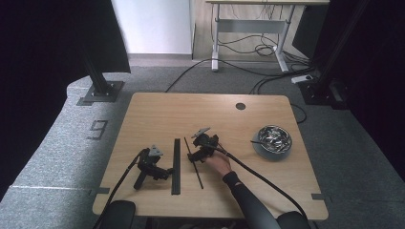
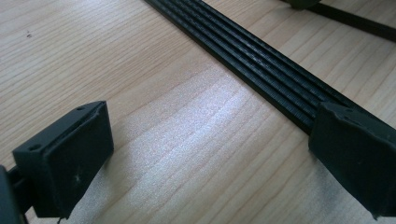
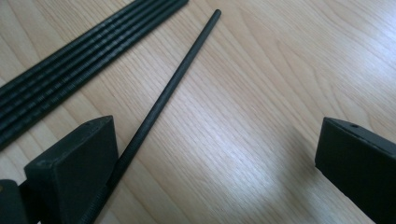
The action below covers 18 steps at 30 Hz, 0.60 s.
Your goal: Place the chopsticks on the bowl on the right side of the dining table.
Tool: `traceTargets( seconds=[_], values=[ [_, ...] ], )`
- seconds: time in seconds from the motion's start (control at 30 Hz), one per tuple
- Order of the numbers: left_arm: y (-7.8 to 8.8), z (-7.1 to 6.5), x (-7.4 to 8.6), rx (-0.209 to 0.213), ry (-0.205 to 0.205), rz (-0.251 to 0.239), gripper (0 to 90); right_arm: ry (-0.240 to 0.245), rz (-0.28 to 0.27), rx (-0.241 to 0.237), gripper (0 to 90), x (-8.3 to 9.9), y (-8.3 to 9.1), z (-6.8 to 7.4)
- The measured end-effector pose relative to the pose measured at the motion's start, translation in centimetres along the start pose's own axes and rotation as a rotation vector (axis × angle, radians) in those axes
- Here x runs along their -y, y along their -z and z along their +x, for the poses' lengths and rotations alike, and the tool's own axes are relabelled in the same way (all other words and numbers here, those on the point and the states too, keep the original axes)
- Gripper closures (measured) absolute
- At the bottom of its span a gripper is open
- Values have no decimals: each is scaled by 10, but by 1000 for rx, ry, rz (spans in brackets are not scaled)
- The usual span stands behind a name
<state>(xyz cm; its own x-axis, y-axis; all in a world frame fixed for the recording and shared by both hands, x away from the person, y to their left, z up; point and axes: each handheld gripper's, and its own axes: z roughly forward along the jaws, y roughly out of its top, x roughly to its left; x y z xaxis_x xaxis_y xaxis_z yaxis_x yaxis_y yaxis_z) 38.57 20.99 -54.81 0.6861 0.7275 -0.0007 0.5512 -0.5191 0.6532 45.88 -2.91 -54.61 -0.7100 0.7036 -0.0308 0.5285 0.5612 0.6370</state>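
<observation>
Thin black rod [image 3: 173, 79], one in number, lies flat on the wooden counter [image 1: 153, 109], just right of one ribbed black strip [image 1: 176, 166] and roughly parallel to it. Right tool [image 1: 198, 153], held in the person's right hand [image 1: 219, 164], is low over the rod near its far half; in the right gripper view its jaws are spread wide, the rod running beside the inner face of one jaw, the other jaw well apart from it. Left tool [image 1: 162, 172] rests on the counter just left of the strip; in the left gripper view its jaws are spread, one jaw overlapping the strip's edge. One metal bowl [image 1: 272, 138] of small shiny parts sits on a grey plate [image 1: 258, 149], well apart to the right.
</observation>
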Motion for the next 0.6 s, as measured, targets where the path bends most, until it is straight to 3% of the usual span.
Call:
traceTargets(
  seconds=[0.27,0.6],
  values=[
    [0,0,0,0,0,0,0,-1,10,-3,0,8,6,-12],
    [0,0,0,-1,1,0,0,-46,21,-17,9,21,16,-28]
  ],
)
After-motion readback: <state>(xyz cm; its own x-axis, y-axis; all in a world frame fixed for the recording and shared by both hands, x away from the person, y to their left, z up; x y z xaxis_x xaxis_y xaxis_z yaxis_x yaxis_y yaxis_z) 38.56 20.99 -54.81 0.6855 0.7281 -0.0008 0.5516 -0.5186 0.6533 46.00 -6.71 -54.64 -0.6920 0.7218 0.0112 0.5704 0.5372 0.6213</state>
